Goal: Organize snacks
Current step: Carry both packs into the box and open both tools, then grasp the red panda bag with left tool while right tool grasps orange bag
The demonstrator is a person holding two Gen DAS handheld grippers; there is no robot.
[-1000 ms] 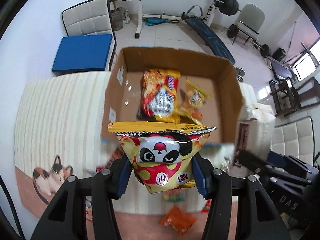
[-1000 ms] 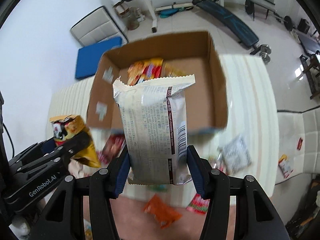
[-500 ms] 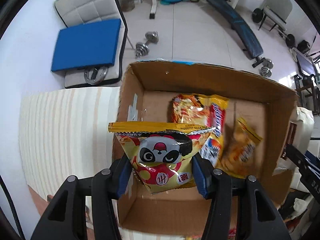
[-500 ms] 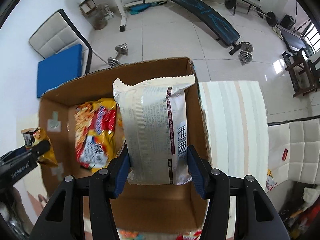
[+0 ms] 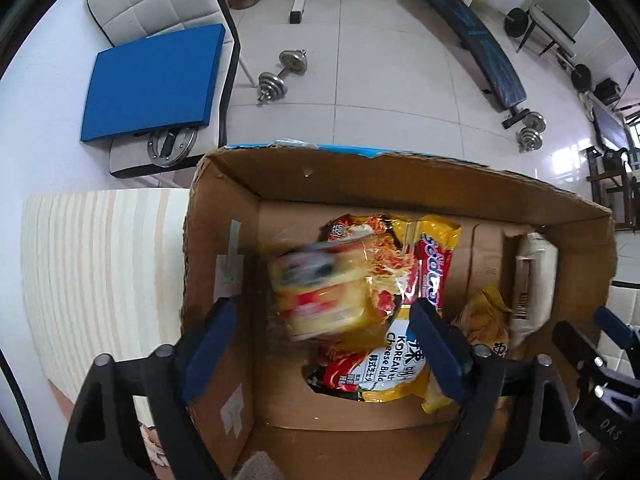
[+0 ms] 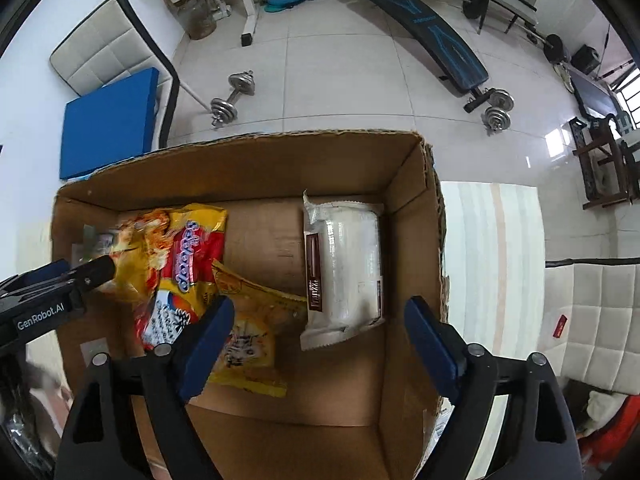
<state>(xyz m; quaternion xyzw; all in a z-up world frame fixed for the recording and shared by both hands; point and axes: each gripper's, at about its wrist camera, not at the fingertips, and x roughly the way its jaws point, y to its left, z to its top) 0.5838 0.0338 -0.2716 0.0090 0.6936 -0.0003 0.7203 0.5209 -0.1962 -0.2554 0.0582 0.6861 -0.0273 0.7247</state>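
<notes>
Both hand-held grippers, left (image 5: 324,348) and right (image 6: 320,344), spread apart over cardboard box (image 6: 412,216); blurred panda bag (image 5: 320,292) may land crooked atop noodle pack (image 5: 400,320).

Left gripper (image 5: 320,344) observed over the cardboard box (image 5: 400,176), jaws spread wide.

A motion-blurred yellow snack bag (image 5: 320,292) is seen between the spread fingers, untouched by either, above a noodle packet (image 5: 400,320). A white wrapped packet (image 5: 534,280) is noted against the box's right wall.
</notes>
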